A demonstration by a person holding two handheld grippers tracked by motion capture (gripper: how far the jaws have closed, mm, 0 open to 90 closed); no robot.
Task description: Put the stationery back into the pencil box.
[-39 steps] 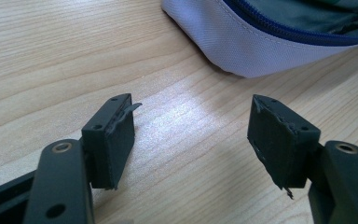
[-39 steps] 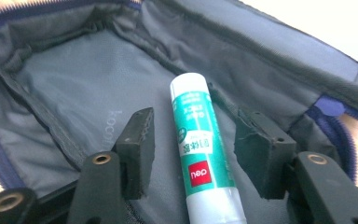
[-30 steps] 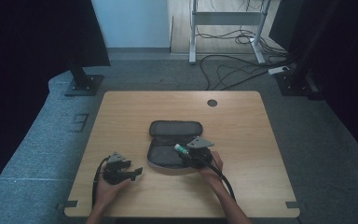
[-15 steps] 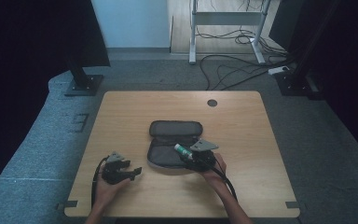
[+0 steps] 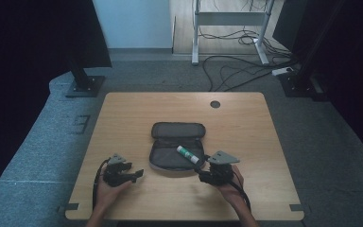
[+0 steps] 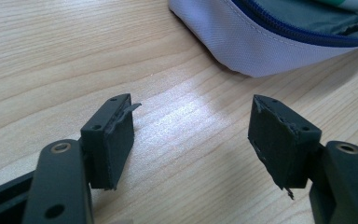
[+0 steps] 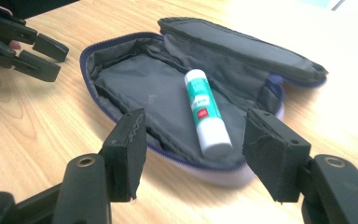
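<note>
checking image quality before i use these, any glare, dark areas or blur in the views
High view: dark curtains on both sides, the table evenly lit, everything small. Left gripper view: a pale glare patch on the wood between the left claw pads, the pouch soft. Right gripper view: sharp on the glue stick, far corner washed out.

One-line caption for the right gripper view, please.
Glue stick lying inside the open pencil case, right gripper jaws open, just widened, nothing between them.

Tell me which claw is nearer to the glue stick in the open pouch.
Right. The right claw sits open just off the near right end of the pouch, close to the glue stick. The left claw waits open beyond the pouch's left end.
</note>
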